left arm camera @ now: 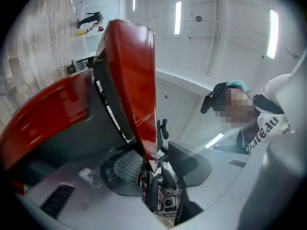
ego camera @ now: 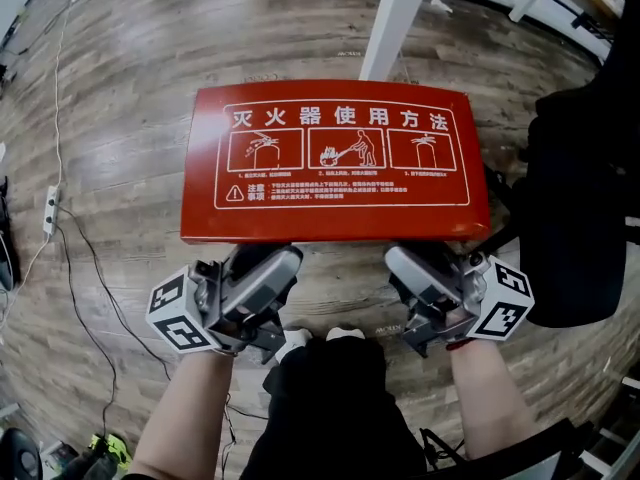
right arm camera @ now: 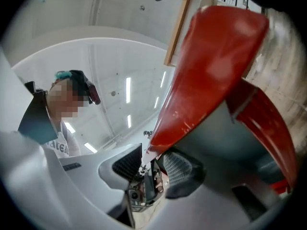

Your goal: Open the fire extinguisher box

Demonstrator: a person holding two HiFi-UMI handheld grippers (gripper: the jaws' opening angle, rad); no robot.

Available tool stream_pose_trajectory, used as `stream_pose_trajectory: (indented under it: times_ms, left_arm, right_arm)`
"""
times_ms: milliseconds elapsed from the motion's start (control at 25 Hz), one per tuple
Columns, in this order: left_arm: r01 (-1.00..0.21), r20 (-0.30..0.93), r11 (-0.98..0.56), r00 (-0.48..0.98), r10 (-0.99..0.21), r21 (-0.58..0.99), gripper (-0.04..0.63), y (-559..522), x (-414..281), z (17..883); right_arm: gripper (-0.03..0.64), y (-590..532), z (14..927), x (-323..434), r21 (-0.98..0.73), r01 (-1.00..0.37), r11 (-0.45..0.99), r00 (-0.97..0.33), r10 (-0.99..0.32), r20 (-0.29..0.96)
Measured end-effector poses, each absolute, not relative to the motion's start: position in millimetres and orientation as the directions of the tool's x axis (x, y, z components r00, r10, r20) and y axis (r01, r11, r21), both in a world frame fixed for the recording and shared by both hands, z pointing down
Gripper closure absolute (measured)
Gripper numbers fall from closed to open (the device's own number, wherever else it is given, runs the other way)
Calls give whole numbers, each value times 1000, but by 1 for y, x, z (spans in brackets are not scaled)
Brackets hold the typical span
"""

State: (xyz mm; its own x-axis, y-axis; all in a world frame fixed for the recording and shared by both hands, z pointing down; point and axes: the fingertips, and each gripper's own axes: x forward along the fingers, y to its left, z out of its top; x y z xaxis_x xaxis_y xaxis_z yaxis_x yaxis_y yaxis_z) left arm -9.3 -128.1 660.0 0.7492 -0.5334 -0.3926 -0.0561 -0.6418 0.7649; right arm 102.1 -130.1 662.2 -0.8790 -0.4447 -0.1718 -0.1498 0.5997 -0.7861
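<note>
Two grippers are sharing one edge in the head view. The left gripper (ego camera: 262,268) and the right gripper (ego camera: 420,265) are both reaching under the near edge of the red lid (ego camera: 335,163), well apart from each other. This is probably so that the wide panel lifts evenly instead of twisting. The lid is lying just ahead of both, above the wooden floor (ego camera: 120,118).

In the left gripper view, the jaws are standing apart with the lid (left arm camera: 134,71) running down between them. Its edge is leaning on one ribbed pad (left arm camera: 125,166) and the other jaw is standing clear, so this gripper is propping the lid rather than pinching it. The body of the fire extinguisher box (left arm camera: 43,114) is showing beyond the jaws, off to one side, with a gap between it and the lid.

In the right gripper view, the picture is mirroring that. The jaws are open, the lid (right arm camera: 216,71) is passing between them and resting on the far pad (right arm camera: 181,166), and the box body is sitting behind it.
</note>
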Motion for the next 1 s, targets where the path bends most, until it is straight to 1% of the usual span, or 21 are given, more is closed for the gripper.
stream_pose_trajectory:
  times_ms: [80,200,240,280,320,720,880,1000]
  left_arm:
    - [-64,-400,-647,740,-542,759,439,-126,-10,645]
    - [-115,-348,-602,726,-594,790,440,-128,-11,631]
    - [-128,-324,-574,718,-616,809,454,-131,-12,629]
    - [-135,-303,-543,708,-638,829,476,-134,-14,626]
    - [-134,-288,-513,697,-657,848,514,-137,-16,623]
    - [-85,-214,-324,594,-776,942,532,-208,-22,546]
    - [-107,-197,-316,586,-786,943,541,-243,-24,524]
    - [-74,-186,-275,570,-800,959,541,-263,-21,515]
  right_arm:
    - [476,-129,648,103,-801,-137,583,-859,-473,-197]
    - [476,-129,630,105,-840,-133,527,-829,-523,-197]
    - [476,-130,628,105,-854,-141,501,-821,-541,-182]
    - [494,-132,626,105,-868,-150,473,-815,-557,-163]
    - [526,-135,622,105,-882,-154,446,-809,-569,-146]
    - [547,-208,543,98,-944,-168,284,-779,-625,-49]
    - [561,-241,523,97,-954,-149,261,-754,-654,-61]
    - [569,-261,516,100,-965,-138,223,-728,-684,-54]
